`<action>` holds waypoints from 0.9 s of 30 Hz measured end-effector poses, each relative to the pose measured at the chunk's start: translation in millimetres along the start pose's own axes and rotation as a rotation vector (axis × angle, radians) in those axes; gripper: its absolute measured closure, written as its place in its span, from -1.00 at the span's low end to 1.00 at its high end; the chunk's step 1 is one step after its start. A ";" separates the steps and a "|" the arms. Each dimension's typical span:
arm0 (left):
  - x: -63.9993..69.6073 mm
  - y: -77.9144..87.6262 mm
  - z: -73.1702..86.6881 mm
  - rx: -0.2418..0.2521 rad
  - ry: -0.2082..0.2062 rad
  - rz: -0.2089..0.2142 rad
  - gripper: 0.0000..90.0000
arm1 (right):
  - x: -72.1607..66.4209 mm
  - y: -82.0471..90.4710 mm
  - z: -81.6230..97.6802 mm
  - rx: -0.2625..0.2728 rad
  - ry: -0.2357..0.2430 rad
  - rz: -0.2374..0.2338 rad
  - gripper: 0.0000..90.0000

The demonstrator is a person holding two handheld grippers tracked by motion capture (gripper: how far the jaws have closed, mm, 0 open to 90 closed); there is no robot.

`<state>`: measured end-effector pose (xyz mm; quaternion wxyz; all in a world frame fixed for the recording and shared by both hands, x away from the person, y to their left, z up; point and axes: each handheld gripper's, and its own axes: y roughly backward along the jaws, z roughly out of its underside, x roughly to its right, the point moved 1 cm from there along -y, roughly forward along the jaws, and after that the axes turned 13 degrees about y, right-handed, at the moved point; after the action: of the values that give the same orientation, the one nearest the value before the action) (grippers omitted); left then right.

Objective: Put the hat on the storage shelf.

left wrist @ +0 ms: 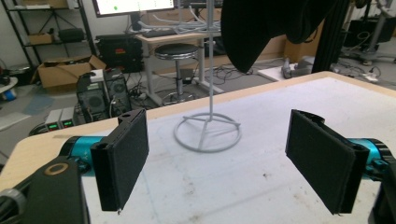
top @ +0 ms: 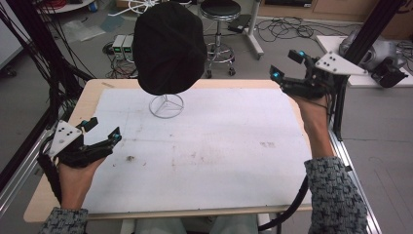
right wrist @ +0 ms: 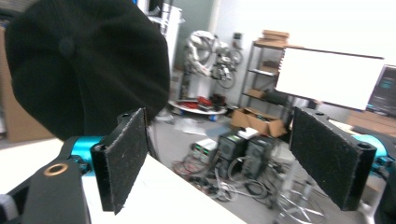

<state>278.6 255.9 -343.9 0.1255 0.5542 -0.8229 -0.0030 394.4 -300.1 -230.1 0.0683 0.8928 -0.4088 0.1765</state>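
The black cap [top: 168, 46] hides the upper pole of its wire stand [top: 166, 106] in the high view. In the left gripper view the top edge crops the cap; the right gripper view is blurred.

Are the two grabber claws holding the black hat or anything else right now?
No, nothing is held. The left gripper and the right gripper both have open, empty jaws. The black hat sits on top of its wire stand, apart from both.

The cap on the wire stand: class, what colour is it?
Plain black; the cap shows best in the high view.
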 end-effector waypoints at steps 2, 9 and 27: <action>1.3 -5.0 1.4 -0.005 0.004 0.011 -0.52 | -4.5 11.6 9.7 -0.020 0.010 0.023 -0.62; 2.9 -14.8 8.2 -0.023 0.008 0.027 -0.52 | -33.7 43.9 45.5 -0.073 -0.003 0.073 -0.72; -3.1 -11.9 24.4 -0.038 0.018 -0.005 -0.52 | -93.5 57.0 114.9 -0.230 -0.071 0.062 -0.73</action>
<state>285.4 250.9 -369.9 0.1432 0.5537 -0.8202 -0.0141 324.9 -302.1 -372.7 0.1501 0.8718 -0.4558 0.0987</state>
